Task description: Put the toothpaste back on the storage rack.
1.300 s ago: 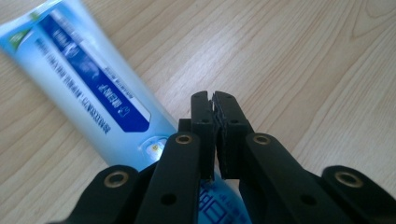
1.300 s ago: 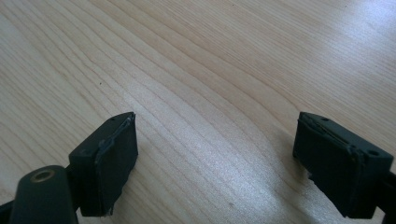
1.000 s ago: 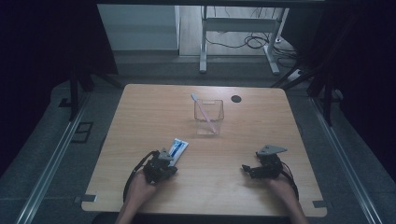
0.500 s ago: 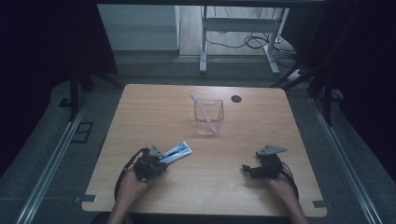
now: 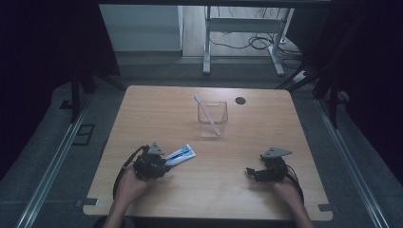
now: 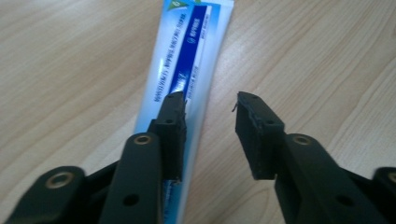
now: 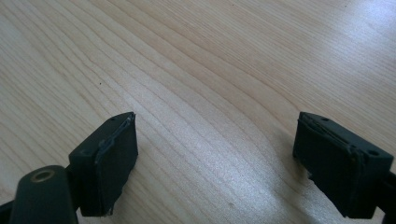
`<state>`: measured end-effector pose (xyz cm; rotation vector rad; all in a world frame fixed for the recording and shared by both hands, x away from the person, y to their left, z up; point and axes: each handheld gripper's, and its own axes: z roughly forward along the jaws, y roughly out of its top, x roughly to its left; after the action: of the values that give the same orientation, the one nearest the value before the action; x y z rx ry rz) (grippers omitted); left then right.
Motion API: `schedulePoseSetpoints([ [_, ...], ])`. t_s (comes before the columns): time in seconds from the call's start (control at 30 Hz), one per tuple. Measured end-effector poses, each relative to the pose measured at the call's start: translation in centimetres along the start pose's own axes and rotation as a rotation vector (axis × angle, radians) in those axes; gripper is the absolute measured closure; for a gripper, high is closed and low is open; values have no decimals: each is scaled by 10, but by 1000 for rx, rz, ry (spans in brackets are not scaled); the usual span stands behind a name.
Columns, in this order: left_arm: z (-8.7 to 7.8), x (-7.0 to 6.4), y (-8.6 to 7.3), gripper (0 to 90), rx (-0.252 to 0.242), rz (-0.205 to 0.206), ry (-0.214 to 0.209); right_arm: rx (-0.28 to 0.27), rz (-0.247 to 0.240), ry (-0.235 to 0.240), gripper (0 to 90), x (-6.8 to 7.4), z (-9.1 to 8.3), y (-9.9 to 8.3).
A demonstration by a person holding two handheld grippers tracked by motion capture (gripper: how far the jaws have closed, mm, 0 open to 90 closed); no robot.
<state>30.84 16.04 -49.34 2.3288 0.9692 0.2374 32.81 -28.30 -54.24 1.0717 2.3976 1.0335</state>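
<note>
Left gripper (image 6: 208,105): jaws parted over the table (image 5: 157,102), nothing pinched.
Toothpaste tube (image 6: 187,60): flat beneath its left jaw, stretching ahead.
Right gripper (image 7: 215,140): jaws spread wide above bare wood.
Clear cup (image 5: 212,118): ahead of both, holding a pink toothbrush (image 5: 207,114).

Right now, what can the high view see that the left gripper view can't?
High view alone: the clear cup holding a pink toothbrush, the black disc, and the right hand-held gripper, open over bare wood. Left gripper view alone: close-up print on the tube and one jaw overlapping it, the other beside it. Both share the toothpaste tube, the left hand-held gripper and the table.
</note>
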Motion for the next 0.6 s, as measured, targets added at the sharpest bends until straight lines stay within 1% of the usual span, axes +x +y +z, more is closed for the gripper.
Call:
schedulePoseSetpoints([
  [0.13,0,7,3,547,12,-3,0,-1,0,-1,140,0,0,0],
  [0.17,1,9,3,527,21,2,3,-1,-1,-1,140,0,0,0],
  [0.27,4,13,4,494,41,2,5,0,0,2,140,0,0,0],
  [0.3,5,15,5,485,45,9,8,0,1,1,140,0,0,0],
  [0.33,7,15,4,483,46,3,6,-1,0,1,140,0,0,0],
  [0.47,12,15,4,457,57,13,14,-1,1,0,140,0,0,0],
  [0.5,13,14,4,454,55,9,18,-1,1,0,140,0,0,0],
  [0.57,15,15,5,446,67,26,20,-1,0,-1,140,0,0,0],
  [0.6,17,14,5,444,71,28,24,-1,1,0,140,0,0,0],
])
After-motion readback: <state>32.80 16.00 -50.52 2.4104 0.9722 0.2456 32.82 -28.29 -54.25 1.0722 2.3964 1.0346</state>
